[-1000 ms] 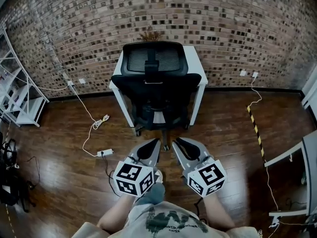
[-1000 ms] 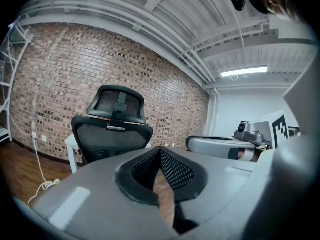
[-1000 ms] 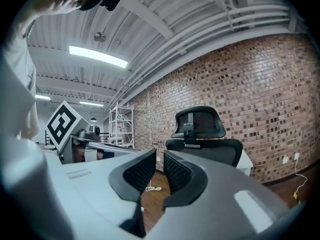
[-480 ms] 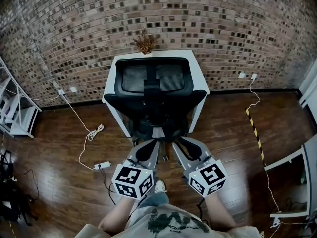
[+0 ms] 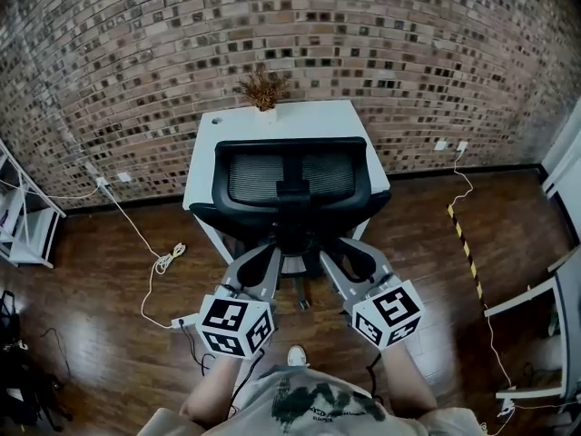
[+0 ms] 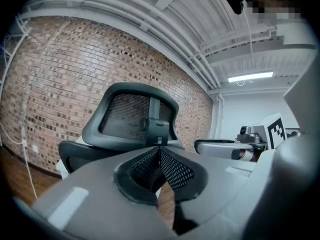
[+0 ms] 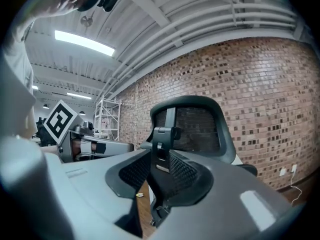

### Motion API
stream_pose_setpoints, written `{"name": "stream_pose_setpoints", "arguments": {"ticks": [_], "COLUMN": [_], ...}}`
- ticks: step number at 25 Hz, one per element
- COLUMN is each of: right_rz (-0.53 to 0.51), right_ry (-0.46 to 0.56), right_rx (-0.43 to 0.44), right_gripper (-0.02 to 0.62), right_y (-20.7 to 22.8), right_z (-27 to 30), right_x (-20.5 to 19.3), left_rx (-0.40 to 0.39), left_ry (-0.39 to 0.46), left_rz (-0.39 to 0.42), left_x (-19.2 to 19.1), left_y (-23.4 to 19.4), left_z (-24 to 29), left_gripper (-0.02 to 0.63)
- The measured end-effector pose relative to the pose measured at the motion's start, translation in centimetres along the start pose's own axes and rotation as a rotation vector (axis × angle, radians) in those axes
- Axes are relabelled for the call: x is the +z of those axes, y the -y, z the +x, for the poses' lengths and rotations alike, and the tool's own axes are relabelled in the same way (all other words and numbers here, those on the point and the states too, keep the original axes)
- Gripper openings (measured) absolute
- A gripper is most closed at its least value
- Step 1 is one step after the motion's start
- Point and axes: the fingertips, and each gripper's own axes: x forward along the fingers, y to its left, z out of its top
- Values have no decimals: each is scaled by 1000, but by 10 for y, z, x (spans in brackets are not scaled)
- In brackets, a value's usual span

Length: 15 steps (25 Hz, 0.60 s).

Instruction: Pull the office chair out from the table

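The left hand-held gripper [image 5: 260,263] is clenched on nothing. The right hand-held gripper [image 5: 348,260] has just been opening its jaws, which stand slightly apart with nothing pressed between them. The chair [image 5: 292,184] lies straight ahead, just beyond both tips and about equally near each. Its backrest faces them, upright, its breadth running left to right. The seat is tucked under the counter [image 5: 211,133], pointing at the wall [image 5: 136,53].

A white bench [image 5: 309,121] is set on the dark wooden floor [image 5: 100,280], with the office chair [image 5: 292,184] close before it. A dried plant [image 5: 263,89] is carried at the bench's back edge. A white cable [image 5: 166,262], a power strip [image 5: 179,320] and striped tape [image 5: 459,232] are laid on the floor.
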Motion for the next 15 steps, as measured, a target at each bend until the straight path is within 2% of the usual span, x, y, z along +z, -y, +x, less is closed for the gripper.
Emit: {"name": "stream_pose_setpoints", "arguments": {"ticks": [7,12,15], "right_rz": [-36,-17,-2], "right_ry": [15,9,5], "right_rx": [-75,-108,-129], "right_gripper": [118,152,173], "right_y": [45,84,112], "right_z": [31,39,42], "right_x": [14,23,27], "left_rx": [25,69,54], "left_ry": [91,100,95], "left_rz": [63,146,162], "left_x": [43,66,75], "left_y": [-72,-120,-144], "left_z": [16,25,32], "left_gripper": [77,140,174]}}
